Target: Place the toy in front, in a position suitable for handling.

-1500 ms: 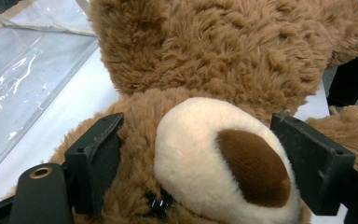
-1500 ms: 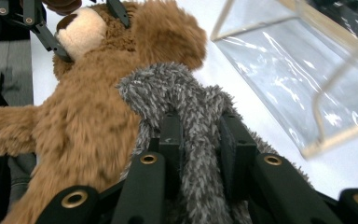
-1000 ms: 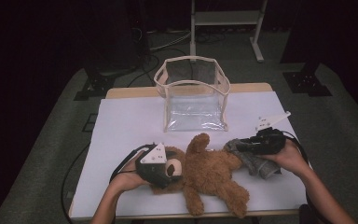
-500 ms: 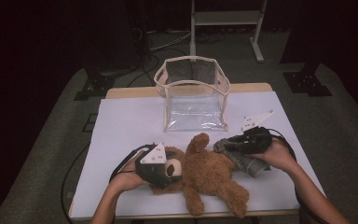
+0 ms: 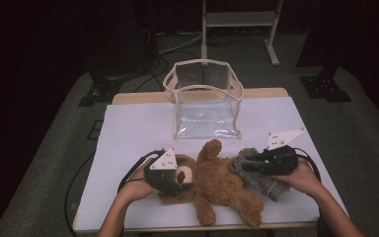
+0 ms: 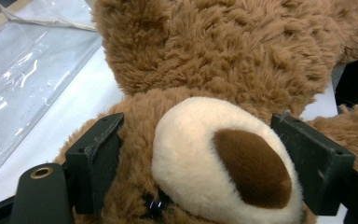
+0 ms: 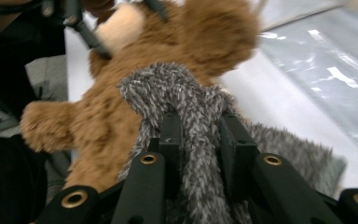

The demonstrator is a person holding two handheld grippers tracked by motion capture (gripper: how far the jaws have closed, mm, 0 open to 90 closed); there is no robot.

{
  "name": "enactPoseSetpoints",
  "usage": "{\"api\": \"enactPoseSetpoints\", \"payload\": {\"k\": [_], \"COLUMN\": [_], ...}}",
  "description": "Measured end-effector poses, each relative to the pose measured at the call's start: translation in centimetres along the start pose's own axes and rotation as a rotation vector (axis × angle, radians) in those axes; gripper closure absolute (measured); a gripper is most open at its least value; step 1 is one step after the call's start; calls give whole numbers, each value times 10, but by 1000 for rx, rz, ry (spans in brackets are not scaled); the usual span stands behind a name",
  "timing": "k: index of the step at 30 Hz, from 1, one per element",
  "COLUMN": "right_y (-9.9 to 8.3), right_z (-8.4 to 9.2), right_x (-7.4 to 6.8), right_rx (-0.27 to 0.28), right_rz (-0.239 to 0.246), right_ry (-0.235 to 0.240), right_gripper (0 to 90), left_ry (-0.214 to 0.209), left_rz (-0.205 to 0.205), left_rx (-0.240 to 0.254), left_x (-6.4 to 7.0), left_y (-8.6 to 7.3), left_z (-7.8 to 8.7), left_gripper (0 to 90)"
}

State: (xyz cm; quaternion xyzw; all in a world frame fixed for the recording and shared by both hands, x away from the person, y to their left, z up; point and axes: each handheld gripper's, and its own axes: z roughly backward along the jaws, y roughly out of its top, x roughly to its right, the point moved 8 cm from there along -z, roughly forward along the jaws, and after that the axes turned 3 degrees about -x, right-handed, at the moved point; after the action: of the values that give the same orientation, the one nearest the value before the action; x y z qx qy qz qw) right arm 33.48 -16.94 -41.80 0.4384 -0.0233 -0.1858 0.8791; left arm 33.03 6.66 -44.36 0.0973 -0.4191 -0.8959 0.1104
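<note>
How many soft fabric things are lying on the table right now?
2: a brown teddy bear at the table's near edge, and a grey knitted cloth beside its right, touching it. None seems hidden.

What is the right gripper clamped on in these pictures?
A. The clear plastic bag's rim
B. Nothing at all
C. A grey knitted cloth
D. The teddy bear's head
C: in the right gripper view, the right gripper has its two black jaws pinching a fold of the grey knitted cloth, which lies against the teddy bear, while the left gripper sits around the bear's head.
</note>
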Motion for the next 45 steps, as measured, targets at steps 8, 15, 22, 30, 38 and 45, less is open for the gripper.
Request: {"api": "enactPoseSetpoints", "payload": {"k": [8,15,22,30,38,45], "right_y": [-26,-6,37,21,6,-4], "right_z": [1,8,-22,-30,-19,-12], "right_x": [-7,-19,-49,-32,-13,-2], "right_rx": [50,52,16,-12,-6,-17], "right_rz": [-75,-11,150,118,60,27], "right_ry": [29,14,56,22,2,-26], "right_gripper": [725,725,725,728,728,728], "left_ry": [-5,13,46,57,74,28], "left_rz": [19,45,66,43,33,85], "left_rx": [8,8,4,40,35,15], "left_x": [-4,-7,-12,-13,-20,-20], "left_y": [1,2,5,11,2,-10], "left_z": [-1,-3,-5,9,32,19], "left_gripper": [199,203,207,207,205,244]}}
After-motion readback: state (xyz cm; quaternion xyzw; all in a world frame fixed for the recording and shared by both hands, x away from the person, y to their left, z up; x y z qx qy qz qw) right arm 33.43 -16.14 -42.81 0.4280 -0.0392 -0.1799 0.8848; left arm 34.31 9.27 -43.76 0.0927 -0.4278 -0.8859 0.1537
